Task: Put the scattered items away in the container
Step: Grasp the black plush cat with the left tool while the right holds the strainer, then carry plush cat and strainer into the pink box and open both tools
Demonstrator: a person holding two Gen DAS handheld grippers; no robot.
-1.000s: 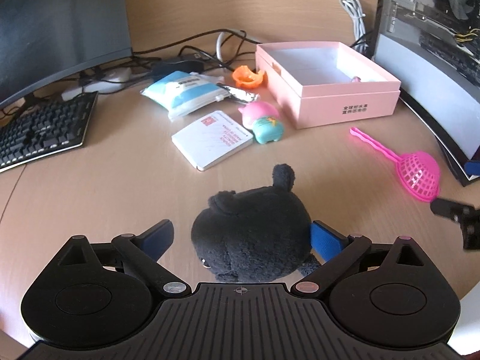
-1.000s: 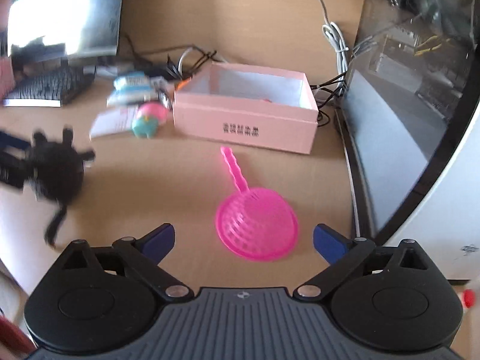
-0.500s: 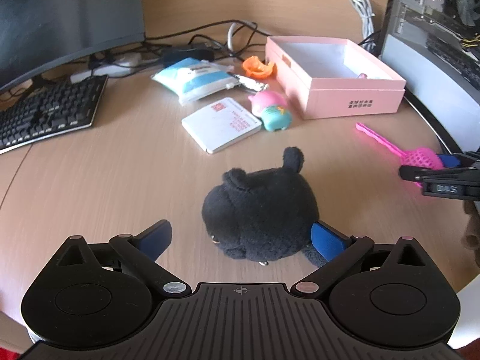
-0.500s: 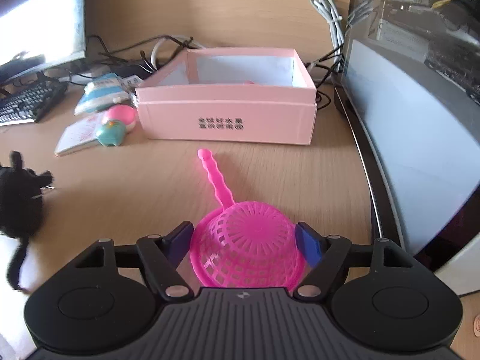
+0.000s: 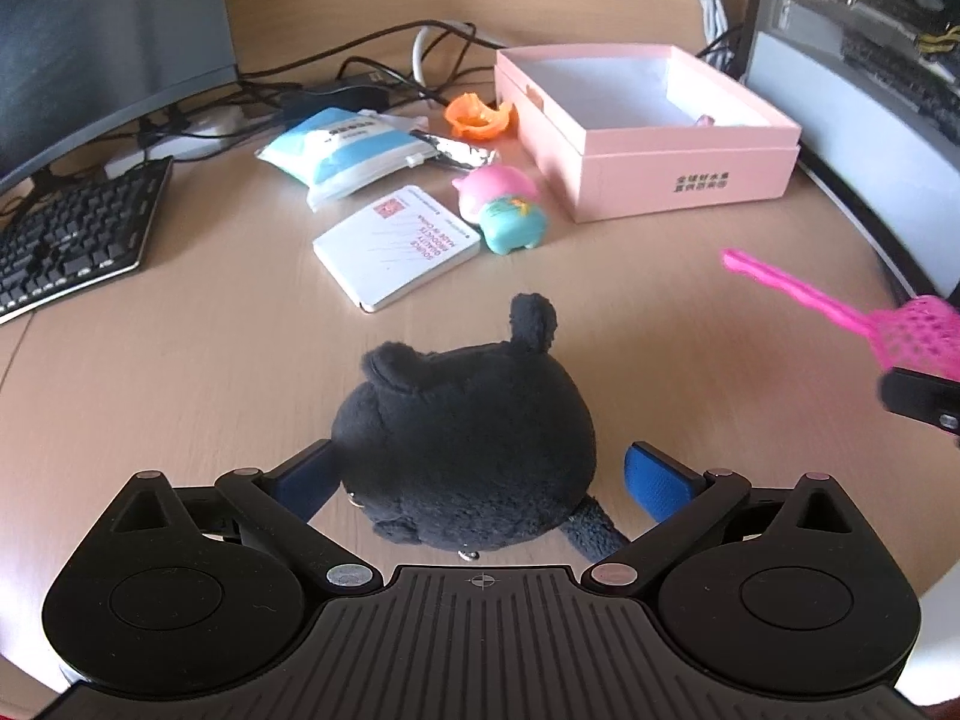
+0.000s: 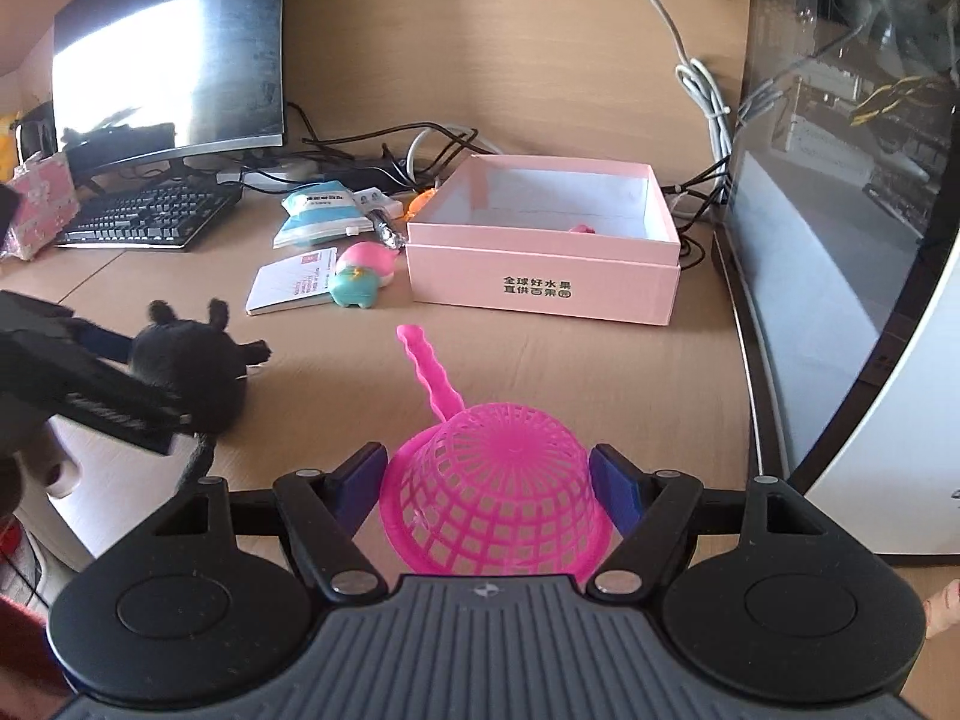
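The wooden desk (image 5: 180, 372) is the biggest thing here, and the pink box (image 6: 543, 267) sits toward its back, open-topped, with a small pink thing lying inside by the far wall. To the right of the box stands a glass-sided computer case (image 6: 852, 192); well to the left of it are the monitor (image 6: 168, 54) and the keyboard (image 5: 66, 240). The black plush toy (image 5: 465, 444) rests on the desk well in front of the box and to its left, and the left gripper (image 5: 480, 477) stands wide open around it, blue pads on either side with a sliver of desk showing beside the right pad, so nothing is gripped. The pink strainer (image 6: 495, 501) is in the right gripper (image 6: 489, 483), whose pads are closed against the sides of its mesh bowl, handle pointing toward the box front. Nearer the box's left side lie a blue and white pouch (image 5: 345, 147), a white card packet (image 5: 399, 246), a pink and teal toy (image 5: 507, 210), a foil wrapper (image 5: 459, 150) and an orange piece (image 5: 480, 117) tucked at the box's back left corner. Only the left wrist view shows that orange piece plainly; only the right wrist view shows the box's printed front square on and a pink patterned box (image 6: 42, 207) far left of the keyboard. Between the strainer and the box front the desk is bare; the case edge runs close along the box's right side.
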